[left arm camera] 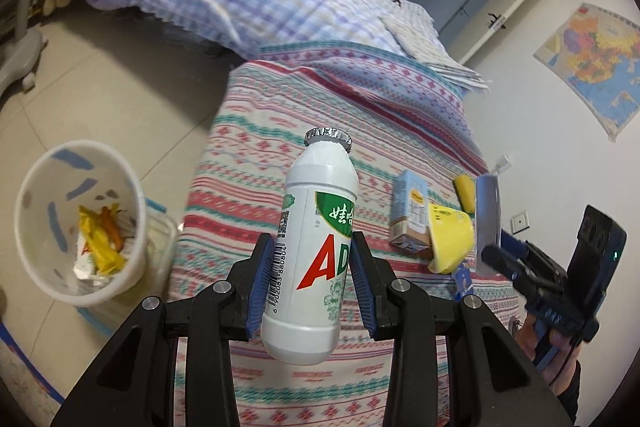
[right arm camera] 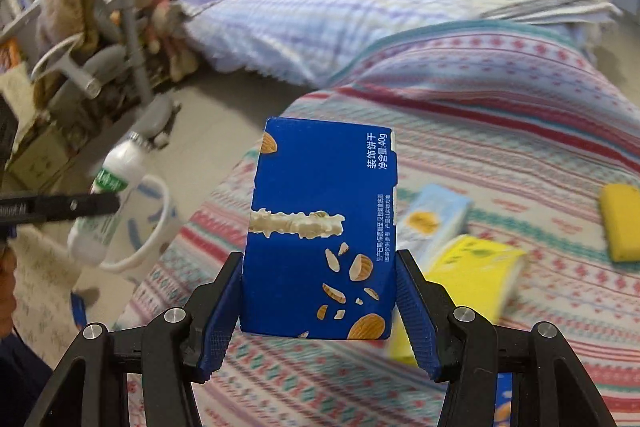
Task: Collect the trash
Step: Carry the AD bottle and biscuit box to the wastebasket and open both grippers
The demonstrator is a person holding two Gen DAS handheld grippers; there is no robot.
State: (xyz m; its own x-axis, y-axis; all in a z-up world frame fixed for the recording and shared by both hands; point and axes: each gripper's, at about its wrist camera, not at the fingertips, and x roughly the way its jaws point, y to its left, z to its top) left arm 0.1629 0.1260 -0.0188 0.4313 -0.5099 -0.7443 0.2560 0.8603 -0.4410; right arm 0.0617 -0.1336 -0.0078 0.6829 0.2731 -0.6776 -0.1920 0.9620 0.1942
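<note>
My left gripper (left arm camera: 311,269) is clamped on a white drink bottle (left arm camera: 314,251), foil cap up — held over the striped bedspread (left arm camera: 256,155), with the white bin (left arm camera: 80,223) down to its left on the floor. My right gripper (right arm camera: 320,301) pinches a blue biscuit box (right arm camera: 320,227) upright — a yellow pack (right arm camera: 472,267) and pale blue carton (right arm camera: 436,219) lie just beyond on its right.

left gripper (left arm camera: 311,269) clamps white bottle (left arm camera: 314,247) | above striped bed (left arm camera: 280,155) | bin (left arm camera: 36,251) left
</note>
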